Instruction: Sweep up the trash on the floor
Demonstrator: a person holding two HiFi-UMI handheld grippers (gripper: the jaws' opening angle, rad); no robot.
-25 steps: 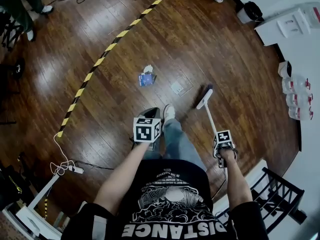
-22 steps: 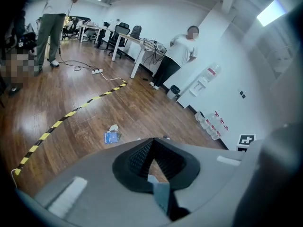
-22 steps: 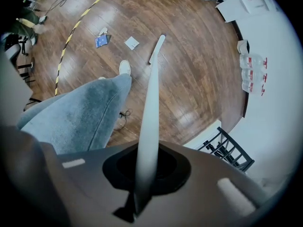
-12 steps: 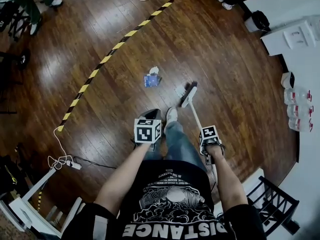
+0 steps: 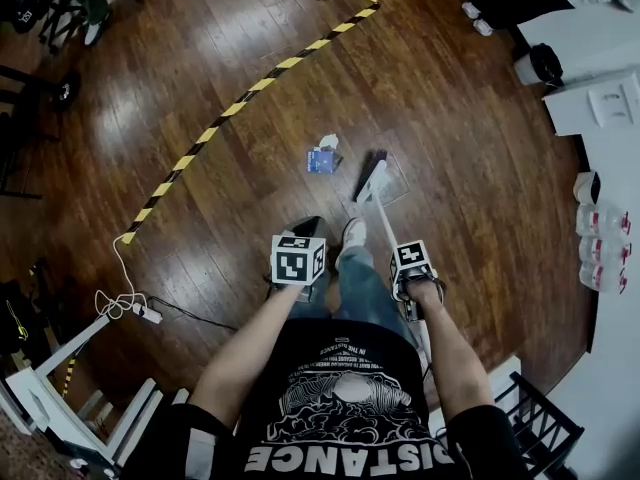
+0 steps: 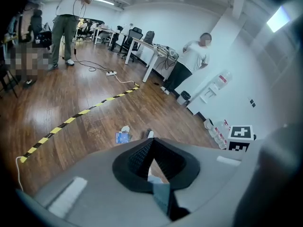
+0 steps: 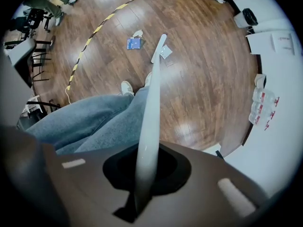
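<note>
A blue packet (image 5: pixel 322 160) and a crumpled white paper (image 5: pixel 327 142) lie together on the wooden floor. The broom head (image 5: pixel 372 180) rests just right of them, next to a flat pale scrap (image 7: pixel 166 52). My right gripper (image 5: pixel 411 274) is shut on the white broom handle (image 7: pixel 150 112), which runs straight out between its jaws. My left gripper (image 5: pixel 297 262) is held in front of the person's body, shut on the handle of a dark dustpan (image 5: pixel 301 229) hanging below it. In the left gripper view the packet (image 6: pixel 122 137) lies ahead beyond the jaws.
Yellow-black tape (image 5: pixel 240 110) crosses the floor, with a white cable and power strip (image 5: pixel 140 313) at its left end. White counters with bottles (image 5: pixel 603 248) line the right side. A black chair (image 5: pixel 540 423) stands at lower right. Two people (image 6: pixel 189 63) stand further back.
The broom head has slid left across the floor towards the blue packet, and my right gripper has come in closer to the body. The left gripper has hardly moved.
</note>
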